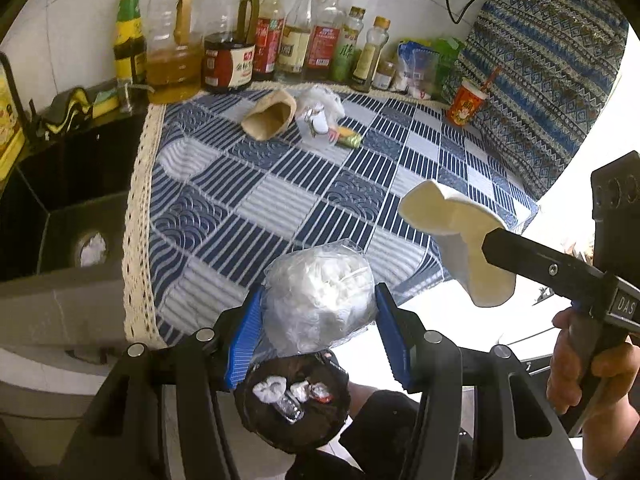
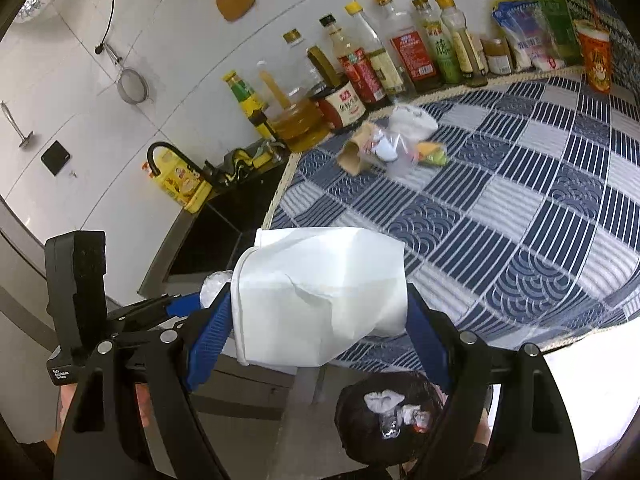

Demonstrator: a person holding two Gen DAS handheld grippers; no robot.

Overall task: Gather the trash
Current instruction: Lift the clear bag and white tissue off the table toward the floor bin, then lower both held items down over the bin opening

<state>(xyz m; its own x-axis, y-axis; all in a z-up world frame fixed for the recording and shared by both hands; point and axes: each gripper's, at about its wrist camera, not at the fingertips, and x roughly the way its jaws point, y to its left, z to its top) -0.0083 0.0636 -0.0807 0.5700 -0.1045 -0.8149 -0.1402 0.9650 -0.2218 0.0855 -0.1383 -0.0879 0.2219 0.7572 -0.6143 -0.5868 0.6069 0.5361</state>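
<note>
Trash bin (image 1: 292, 404) sits below both loads. Left gripper (image 1: 318, 320) clamps a plastic wad (image 1: 320, 296); right gripper (image 2: 320, 312) pinches a crushed paper cup (image 2: 320, 292). Releasing off-centre could drop either beside the bin's narrow mouth.

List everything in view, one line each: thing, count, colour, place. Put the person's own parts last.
plastic bag of tissue: one, clear and white, held in the left claw
crushed paper cup: one, white, held in the right claw
trash bin: one, black-lined, on the floor below both claws, some scraps inside
tablecloth: one, blue and white checked, over the counter
trash pile: brown paper cup, white wad, clear wrapper, green-yellow wrapper, at the cloth's far side
condiment bottles: about nine, mixed, along the wall
snack cup: one, red-orange, far right corner
sink: one, black, left of the cloth
left claw: blue pads, closed on the bag
right claw: blue pads, closed on the cup
hand: one, holding the right claw's handle
</note>
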